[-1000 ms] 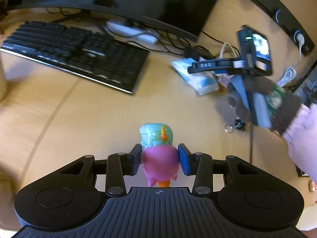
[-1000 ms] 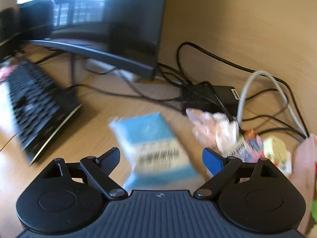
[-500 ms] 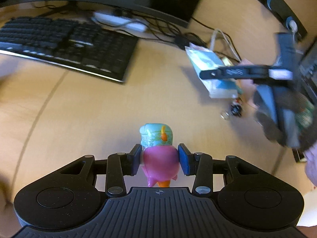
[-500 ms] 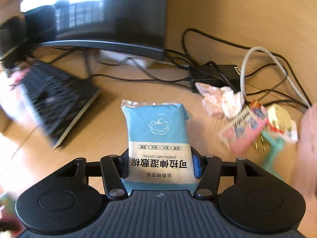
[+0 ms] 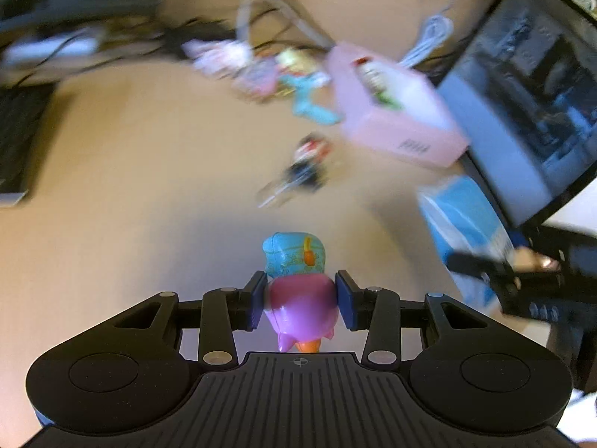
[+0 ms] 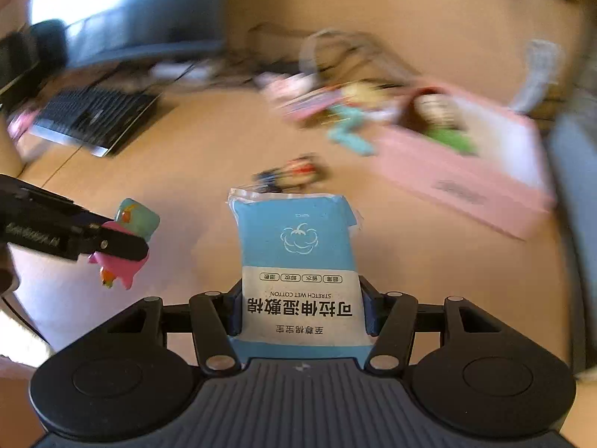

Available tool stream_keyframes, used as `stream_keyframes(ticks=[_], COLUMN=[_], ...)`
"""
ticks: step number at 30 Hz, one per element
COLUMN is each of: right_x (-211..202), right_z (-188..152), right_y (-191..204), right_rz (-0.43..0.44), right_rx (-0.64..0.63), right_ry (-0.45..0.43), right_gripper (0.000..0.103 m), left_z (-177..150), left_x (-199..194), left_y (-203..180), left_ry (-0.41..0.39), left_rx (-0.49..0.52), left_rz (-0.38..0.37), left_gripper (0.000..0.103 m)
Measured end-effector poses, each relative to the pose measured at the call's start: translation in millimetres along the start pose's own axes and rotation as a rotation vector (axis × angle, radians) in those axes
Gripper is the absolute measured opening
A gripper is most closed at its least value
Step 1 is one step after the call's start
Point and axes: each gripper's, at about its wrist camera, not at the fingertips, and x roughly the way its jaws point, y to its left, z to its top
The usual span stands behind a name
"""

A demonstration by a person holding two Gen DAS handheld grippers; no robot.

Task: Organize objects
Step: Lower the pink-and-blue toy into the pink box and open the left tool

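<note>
We see our two black plastic grippers, left gripper (image 5: 300, 300) and right gripper (image 6: 300, 308), with ribbed housings, round discs, silver screws, blue pads.

Toy figure (image 5: 298, 291): turquoise head with orange mark, magenta-pink body, orange feet.
Packet (image 6: 298, 261): sky blue with white cloud outline, white band of black lettering.
Box (image 5: 391, 112): pale pink.
Desk (image 5: 149, 168): light wood tone.
Keyboard (image 6: 93, 119): black.

The blue wet-cotton pack (image 6: 298, 261) reads "STRETCH WET COTTON".
</note>
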Motion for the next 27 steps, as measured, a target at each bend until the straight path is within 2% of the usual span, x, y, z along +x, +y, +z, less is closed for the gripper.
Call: stream_keyframes(ticks=[4, 7, 11, 15, 18, 21, 23, 24, 27], right_x=[-42.3, -58.3, -66.3, -67.0, -70.4, -68.9, -69.1, -68.0, -59.5], right_z=[-14.1, -25.4, -39.3, -53.2, -63.7, -70.5, -74.3, -75.6, -73.7], right_y=[-42.2, -63.1, -88.4, -99.9, -105.1, -111.5, -115.0, -118.7, -127.3], right_rz=[-0.100, -0.157, -0.173, -0.162, -0.166, -0.166, -0.166, -0.165, -0.148], right_rx=[0.079, 0.109, 0.172, 0.202, 0.204, 0.243, 0.234, 0.231, 0.240], right_ry=[-0.072, -0.102, -0.130, -0.144, -0.170, -0.152, -0.156, -0.159, -0.143], right_gripper=[0.056, 0.056, 0.056, 0.056, 0.056, 0.056, 0.056, 0.056, 0.056], left_z=[52.6, 94.1, 146.4, 177.3, 184.8, 178.7, 170.5, 167.2, 163.2], left_x=[20.3, 43.6, 93.3, 150.8, 196.1, 233.8, 242.4, 242.2, 231.2], left_y=[-48.0, -93.4, -135.4, -162.5, -169.4, -170.6, -171.2, -170.2, -167.4], left_ry=[-0.052, -0.114, -0.155, -0.125, -0.082, 0.028, 0.089, 0.102, 0.084], left_rx=[0.052, 0.108, 0.115, 0.108, 0.081, 0.078, 0.091, 0.094, 0.092], left_rz=[-0.074, -0.117, -0.169, -0.151, -0.102, -0.012, 0.060, 0.071, 0.092], left_gripper=[0.044, 0.044, 0.044, 0.044, 0.045, 0.046, 0.046, 0.046, 0.047])
